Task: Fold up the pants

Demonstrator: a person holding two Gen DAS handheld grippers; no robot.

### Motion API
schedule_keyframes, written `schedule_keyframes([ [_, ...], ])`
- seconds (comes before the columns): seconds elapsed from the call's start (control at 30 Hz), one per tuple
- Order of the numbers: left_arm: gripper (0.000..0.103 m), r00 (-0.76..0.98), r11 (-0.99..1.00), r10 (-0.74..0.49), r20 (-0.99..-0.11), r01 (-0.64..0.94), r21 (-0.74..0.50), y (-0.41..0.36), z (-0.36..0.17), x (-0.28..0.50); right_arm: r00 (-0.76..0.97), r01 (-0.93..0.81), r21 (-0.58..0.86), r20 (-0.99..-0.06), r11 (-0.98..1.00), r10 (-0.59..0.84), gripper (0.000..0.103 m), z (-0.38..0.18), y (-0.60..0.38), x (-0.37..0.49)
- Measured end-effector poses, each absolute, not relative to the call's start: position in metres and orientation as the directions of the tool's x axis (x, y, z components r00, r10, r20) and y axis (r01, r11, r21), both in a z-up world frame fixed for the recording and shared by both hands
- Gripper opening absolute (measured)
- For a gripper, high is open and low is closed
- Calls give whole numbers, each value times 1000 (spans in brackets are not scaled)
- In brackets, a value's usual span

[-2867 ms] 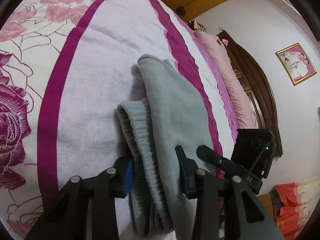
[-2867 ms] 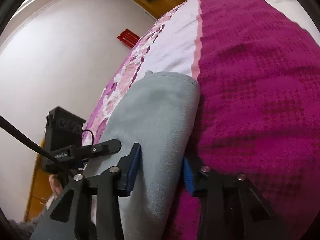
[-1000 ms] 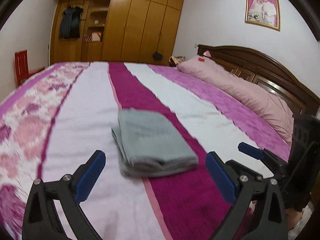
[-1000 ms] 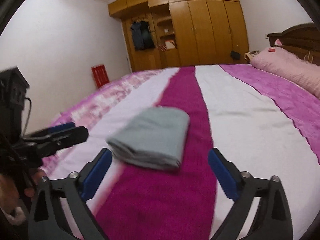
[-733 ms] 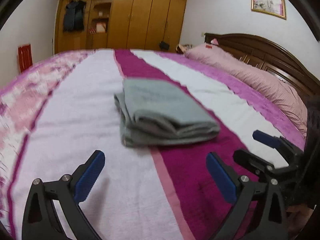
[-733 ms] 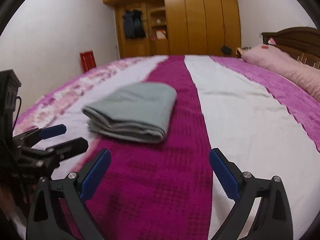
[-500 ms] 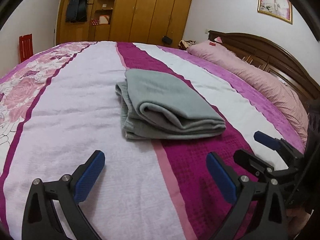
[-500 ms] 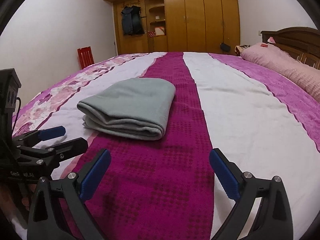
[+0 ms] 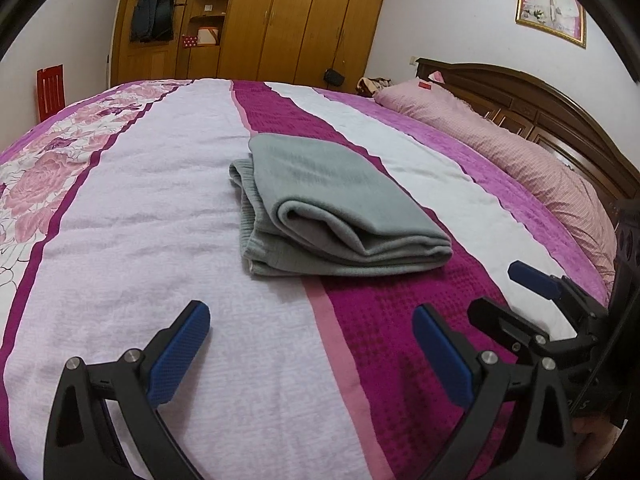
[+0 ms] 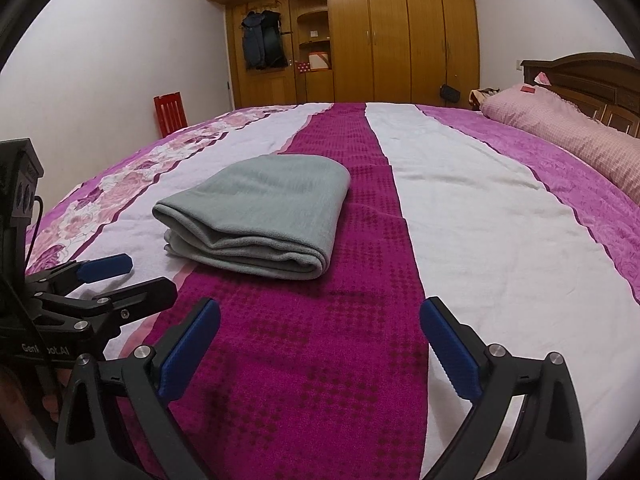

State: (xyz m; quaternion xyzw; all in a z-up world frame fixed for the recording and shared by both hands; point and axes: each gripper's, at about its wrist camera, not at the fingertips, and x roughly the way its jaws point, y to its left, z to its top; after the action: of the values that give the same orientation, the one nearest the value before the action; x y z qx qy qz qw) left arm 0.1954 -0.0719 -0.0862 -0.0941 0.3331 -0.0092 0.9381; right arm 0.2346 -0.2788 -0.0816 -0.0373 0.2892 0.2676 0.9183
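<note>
The grey pants [image 9: 324, 204] lie folded into a compact stack on the bed, across the white and magenta stripes; they also show in the right wrist view [image 10: 264, 216]. My left gripper [image 9: 310, 340] is open and empty, held back from the near edge of the pants. My right gripper [image 10: 320, 340] is open and empty, also short of the pants. The right gripper shows at the right of the left wrist view [image 9: 516, 300], and the left gripper at the left of the right wrist view [image 10: 132, 276].
The bedspread [image 9: 120, 240] has white, magenta and floral stripes. Pink pillows [image 9: 500, 140] lie along a dark wooden headboard [image 9: 560, 108] at the right. A wooden wardrobe [image 10: 380, 36] and a red chair [image 10: 170, 114] stand beyond the bed.
Both grippers let go of the pants, opened wide and pulled back from them. The folded pants stay on the bed; over the last half second the view has barely shifted.
</note>
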Motion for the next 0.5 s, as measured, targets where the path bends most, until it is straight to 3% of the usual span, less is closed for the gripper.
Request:
schedule_keyframes([
  [0.5,103,777,983,-78,-624,-45,-179,-72,-87,195,688,-512,89,-553,854,470,100,-81,-279,234],
])
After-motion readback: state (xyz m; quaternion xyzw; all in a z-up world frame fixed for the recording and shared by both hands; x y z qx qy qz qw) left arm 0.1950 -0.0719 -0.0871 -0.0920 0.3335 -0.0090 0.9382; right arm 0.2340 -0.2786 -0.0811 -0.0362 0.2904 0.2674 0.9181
